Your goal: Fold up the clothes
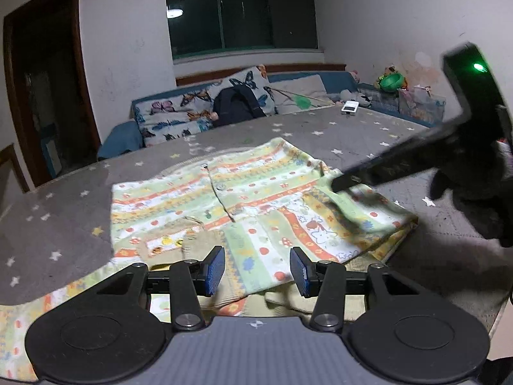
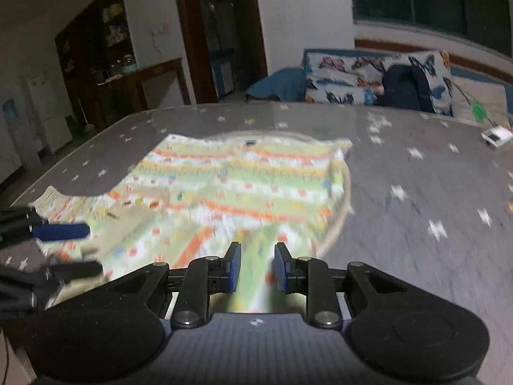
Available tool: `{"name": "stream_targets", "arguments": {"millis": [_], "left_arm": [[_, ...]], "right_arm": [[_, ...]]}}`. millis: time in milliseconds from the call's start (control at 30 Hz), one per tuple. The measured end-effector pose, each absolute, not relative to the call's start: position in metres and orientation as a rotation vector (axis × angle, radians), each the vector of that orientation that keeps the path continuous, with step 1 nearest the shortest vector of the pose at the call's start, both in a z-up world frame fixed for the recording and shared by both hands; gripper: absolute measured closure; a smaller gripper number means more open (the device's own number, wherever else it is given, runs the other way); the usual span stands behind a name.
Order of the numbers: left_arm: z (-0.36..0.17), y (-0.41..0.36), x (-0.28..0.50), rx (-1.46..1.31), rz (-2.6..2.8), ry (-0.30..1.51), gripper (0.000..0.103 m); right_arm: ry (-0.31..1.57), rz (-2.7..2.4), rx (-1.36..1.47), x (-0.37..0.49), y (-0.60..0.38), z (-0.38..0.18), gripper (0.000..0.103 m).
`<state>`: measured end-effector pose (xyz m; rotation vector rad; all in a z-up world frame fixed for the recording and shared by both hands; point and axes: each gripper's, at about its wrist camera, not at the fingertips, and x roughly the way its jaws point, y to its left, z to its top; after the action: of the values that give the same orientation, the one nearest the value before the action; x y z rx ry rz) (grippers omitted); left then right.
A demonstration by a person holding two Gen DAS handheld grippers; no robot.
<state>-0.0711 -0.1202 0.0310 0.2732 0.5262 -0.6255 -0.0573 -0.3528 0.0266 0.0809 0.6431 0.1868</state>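
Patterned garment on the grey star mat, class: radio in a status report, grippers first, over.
Left gripper open, low over near hem. Right gripper open, over the patterned garment, partly folded on the mat. White device far off, nothing in the way.

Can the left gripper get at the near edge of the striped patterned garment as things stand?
Probably yes: the left gripper is open just above the green-and-orange striped cotton garment on the grey star-print surface, with nothing between them.

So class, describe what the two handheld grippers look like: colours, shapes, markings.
Both the left gripper and right gripper match: black linkage arms with silver pivot bolts, two round black discs, a ribbed grey body with a small white mark, and blue textured pads on the fingers.
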Motion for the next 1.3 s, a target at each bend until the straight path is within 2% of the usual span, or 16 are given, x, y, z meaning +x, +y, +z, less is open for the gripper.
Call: {"name": "stream_targets", "arguments": {"millis": [133,200,300,633,700,767,1033,1300], "left_arm": [[0.022,-0.125,-0.065,0.286,-0.616,0.560,0.055],[0.019,-0.124,-0.063,0.286,-0.614,0.577,0.055],[0.018,-0.121,-0.062,0.273,-0.613,0.581,0.055],[0.011,-0.131,-0.056,0.262,-0.622,0.596,0.054],[0.015,-0.124,-0.059,0.247,-0.607,0.591,0.055],[0.020,-0.115,-0.065,0.239,-0.585,0.572,0.055],[0.038,-0.016,-0.074,0.133,-0.218,0.495,0.055],[0.031,0.091,-0.057,0.075,0.189,0.512,0.055]], "right_arm": [[0.664,0.151,0.040,-0.029,-0.348,0.016,0.081],[0.680,0.134,0.040,-0.021,-0.354,0.007,0.091],[0.679,0.130,0.051,-0.021,-0.360,0.005,0.092],[0.669,0.193,-0.044,-0.068,-0.345,0.004,0.077],[0.655,0.192,-0.067,-0.074,-0.344,0.004,0.072],[0.650,0.188,-0.073,-0.078,-0.344,0.006,0.062],[0.651,0.204,-0.043,-0.088,-0.349,0.008,0.054],[0.647,0.203,-0.032,-0.090,-0.349,0.008,0.050]]}}
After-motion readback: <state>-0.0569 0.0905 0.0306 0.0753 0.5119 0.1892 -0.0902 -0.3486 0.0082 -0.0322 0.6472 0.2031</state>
